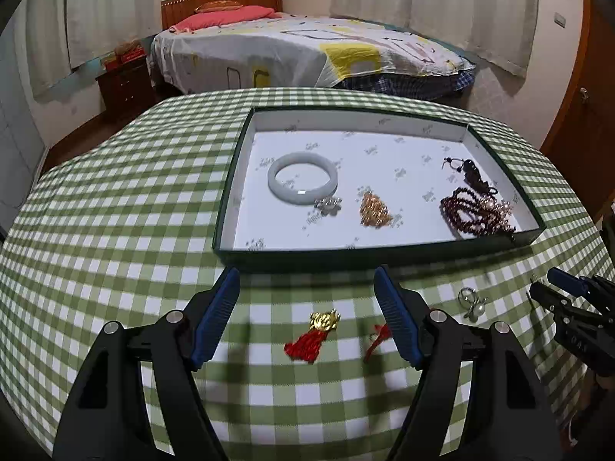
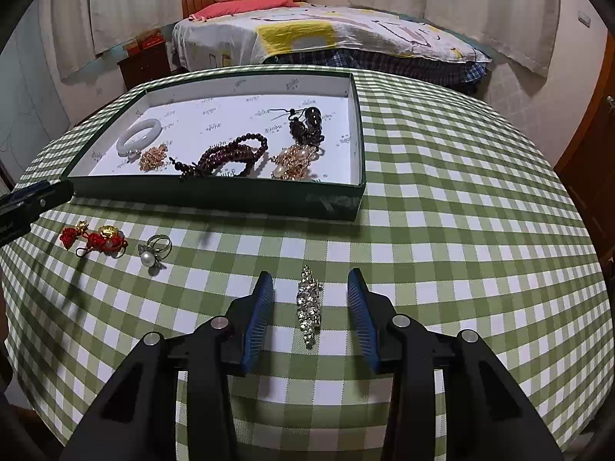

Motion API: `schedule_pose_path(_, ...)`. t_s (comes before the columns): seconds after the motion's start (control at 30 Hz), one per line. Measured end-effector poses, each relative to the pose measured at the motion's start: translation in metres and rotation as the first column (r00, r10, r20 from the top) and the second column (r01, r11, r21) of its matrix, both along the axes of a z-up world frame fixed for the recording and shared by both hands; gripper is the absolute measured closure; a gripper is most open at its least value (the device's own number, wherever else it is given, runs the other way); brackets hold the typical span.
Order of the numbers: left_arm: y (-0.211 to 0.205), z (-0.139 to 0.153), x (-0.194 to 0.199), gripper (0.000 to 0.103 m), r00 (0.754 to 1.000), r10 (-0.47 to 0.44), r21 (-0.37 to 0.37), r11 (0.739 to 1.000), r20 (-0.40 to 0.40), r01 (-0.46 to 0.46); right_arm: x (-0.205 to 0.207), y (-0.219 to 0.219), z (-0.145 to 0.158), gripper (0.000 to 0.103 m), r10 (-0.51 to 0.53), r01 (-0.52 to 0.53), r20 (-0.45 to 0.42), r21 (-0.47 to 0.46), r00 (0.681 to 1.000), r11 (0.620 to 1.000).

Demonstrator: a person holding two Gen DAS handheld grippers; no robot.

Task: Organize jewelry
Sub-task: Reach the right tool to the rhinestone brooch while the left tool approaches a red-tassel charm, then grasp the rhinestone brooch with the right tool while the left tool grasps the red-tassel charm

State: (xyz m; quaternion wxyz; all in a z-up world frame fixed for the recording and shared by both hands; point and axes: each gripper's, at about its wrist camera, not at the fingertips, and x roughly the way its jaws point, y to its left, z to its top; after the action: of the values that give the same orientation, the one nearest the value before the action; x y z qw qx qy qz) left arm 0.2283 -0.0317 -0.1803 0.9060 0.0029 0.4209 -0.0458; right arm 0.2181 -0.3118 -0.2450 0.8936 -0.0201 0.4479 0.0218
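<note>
Green-checked table [image 2: 442,199], near edge: the rhinestone brooch [image 2: 309,305] lies between the right gripper [image 2: 310,299] jaws, parted and seemingly clear of it, long axis parallel to them; left gripper [image 1: 305,317] jaws gape.

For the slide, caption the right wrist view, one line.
Right gripper with open jaws astride a rhinestone brooch on the checked tablecloth, jewelry tray behind.

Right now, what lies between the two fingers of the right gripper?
In the right wrist view, a rhinestone brooch lies on the checked tablecloth between the right gripper's fingers, touching neither.
</note>
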Motion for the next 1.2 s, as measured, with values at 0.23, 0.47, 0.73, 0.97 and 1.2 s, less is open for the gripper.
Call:
schedule_pose_path(0.23, 0.004, -0.006, -0.006, 0.032, 1.000, 0.010, -0.001, 1.000, -0.020, -0.010, 0.000, -0.001, -0.003, 0.074, 0.004, -0.004, -0.016, 0.023, 1.000, 1.000)
schedule_pose_path(0.47, 0.007, -0.011, -0.010, 0.032, 0.999, 0.014, -0.006, 1.000, -0.036, -0.014, -0.001, 0.004, -0.003, 0.089, 0.018, -0.017, -0.019, 0.055, 1.000, 0.998)
schedule_pose_path(0.73, 0.006, -0.012, -0.012, 0.032, 0.999, 0.008, -0.001, 1.000, -0.038, -0.008, -0.002, 0.006, -0.001, 0.089, 0.023, -0.022, -0.011, 0.048, 1.000, 0.999)
schedule_pose_path(0.97, 0.006, -0.016, -0.011, 0.033, 0.999, 0.003, 0.013, 1.000, -0.049, -0.003, -0.002, 0.007, 0.002, 0.089, 0.025, -0.025, 0.004, 0.037, 1.000, 0.999)
schedule_pose_path(1.2, 0.009, -0.027, -0.009, 0.034, 0.997, -0.001, 0.019, 1.000, -0.080, 0.003, -0.001, 0.007, 0.000, 0.089, 0.029, -0.029, -0.003, 0.044, 1.000, 0.999)
